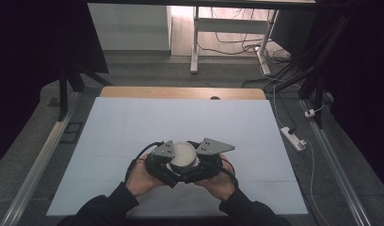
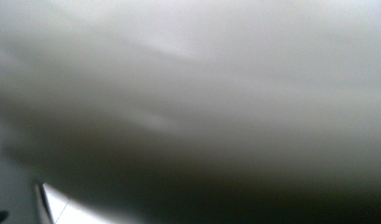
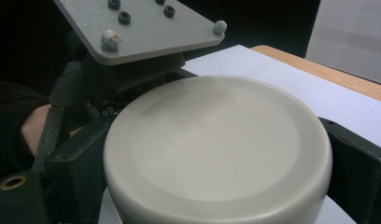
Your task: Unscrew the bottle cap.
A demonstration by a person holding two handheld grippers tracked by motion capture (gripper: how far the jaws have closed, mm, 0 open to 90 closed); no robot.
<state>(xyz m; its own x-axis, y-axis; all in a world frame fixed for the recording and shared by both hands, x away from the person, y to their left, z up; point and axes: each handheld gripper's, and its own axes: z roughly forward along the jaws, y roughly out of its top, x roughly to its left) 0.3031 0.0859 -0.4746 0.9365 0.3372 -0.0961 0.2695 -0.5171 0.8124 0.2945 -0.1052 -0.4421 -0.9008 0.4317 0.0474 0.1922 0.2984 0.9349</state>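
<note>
Jaws of the right gripper (image 3: pixel 216 154) clamp either side of a round white container (image 3: pixel 216 149), black jaw blocks pressed to its rim at left and right; it sits on the white table sheet (image 1: pixel 133 127) near the person's edge, flat face up. Opposite, the left gripper (image 1: pixel 163 162) crowds against the same container (image 1: pixel 184 157), its jaw state impossible to tell, its own camera showing just a grey blur. Hands hold both grippers close together
</note>
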